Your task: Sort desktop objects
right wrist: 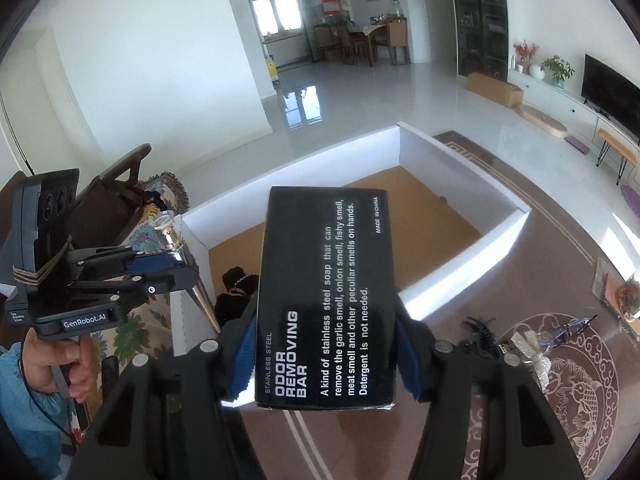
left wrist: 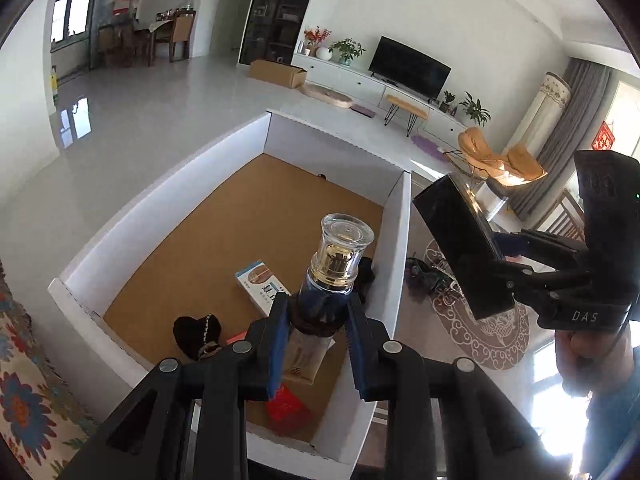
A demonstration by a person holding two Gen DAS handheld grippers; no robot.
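Blue-padded fingers (left wrist: 280, 344) of the left gripper (left wrist: 318, 316) pinch a glass bottle (left wrist: 334, 268) above the white box (left wrist: 160, 208); the right gripper (right wrist: 326, 354) clamps a black soap carton (right wrist: 326, 292) beside it — several items already lie inside, two deliveries remain.

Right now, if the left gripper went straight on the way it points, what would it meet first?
Probably the brown floor of the white box; the left gripper, shut on the glass bottle, aims down into it. Depth is unclear.
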